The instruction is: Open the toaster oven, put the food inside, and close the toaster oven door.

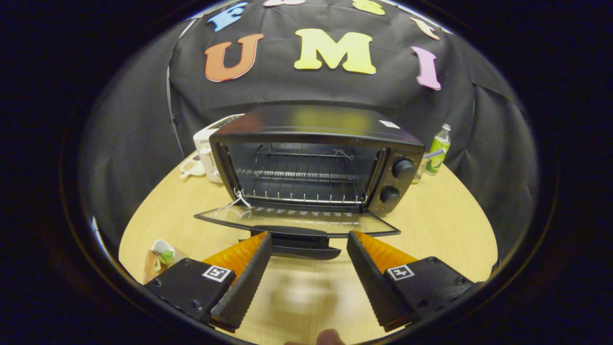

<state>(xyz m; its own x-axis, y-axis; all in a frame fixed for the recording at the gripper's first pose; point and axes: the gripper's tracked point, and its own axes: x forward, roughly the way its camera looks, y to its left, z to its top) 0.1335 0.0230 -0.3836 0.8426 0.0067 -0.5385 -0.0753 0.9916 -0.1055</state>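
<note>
A black toaster oven point(316, 163) sits mid-table point(440, 225), its glass door point(297, 221) dropped flat and the wire rack point(301, 184) bare. The gripper point(309, 244) is spread wide and holds nothing, its fingertips flanking the door's handle point(299, 242) without clearly touching. Beside the left finger, a small dish of food point(162, 258) is partly hidden.

From low over the table point(431, 230), the claw-mounted fisheye faces the open toaster oven point(316, 163) close ahead.
</note>
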